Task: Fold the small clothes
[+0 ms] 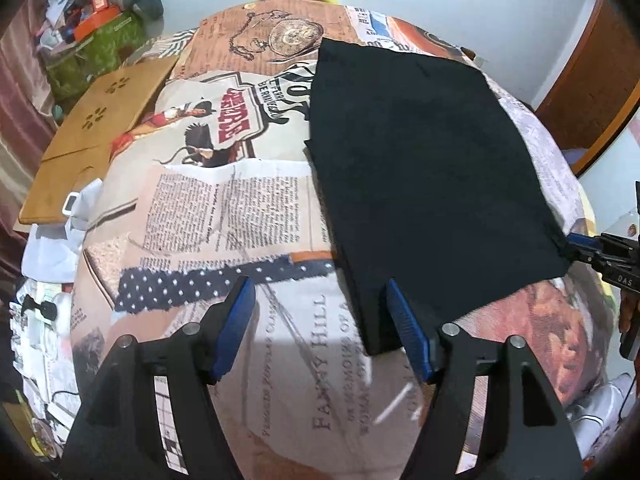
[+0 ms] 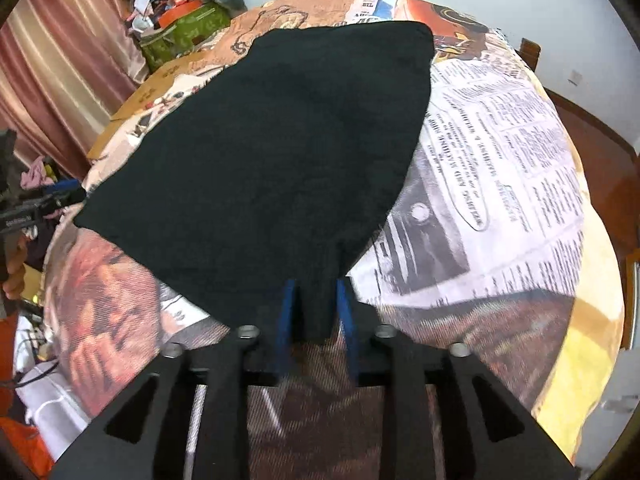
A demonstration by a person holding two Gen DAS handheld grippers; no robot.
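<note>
A black cloth [image 1: 424, 168] lies flat on the newspaper-print table cover [image 1: 224, 208]. In the left wrist view my left gripper [image 1: 320, 304] is open at the cloth's near left corner; its right finger [image 1: 404, 320] touches the cloth's edge. In the right wrist view the cloth [image 2: 272, 152] fills the middle, and my right gripper [image 2: 316, 300] has its jaws narrowly apart around the cloth's near corner, which sits between the blue pads. The right gripper also shows at the right edge of the left wrist view [image 1: 592, 248].
A wooden board [image 1: 92, 140] lies at the table's far left. A cluttered pile with a green bag [image 1: 96, 40] stands beyond it. Curtains [image 2: 60, 60] hang at the left. A wooden door frame [image 1: 592, 80] is at the right.
</note>
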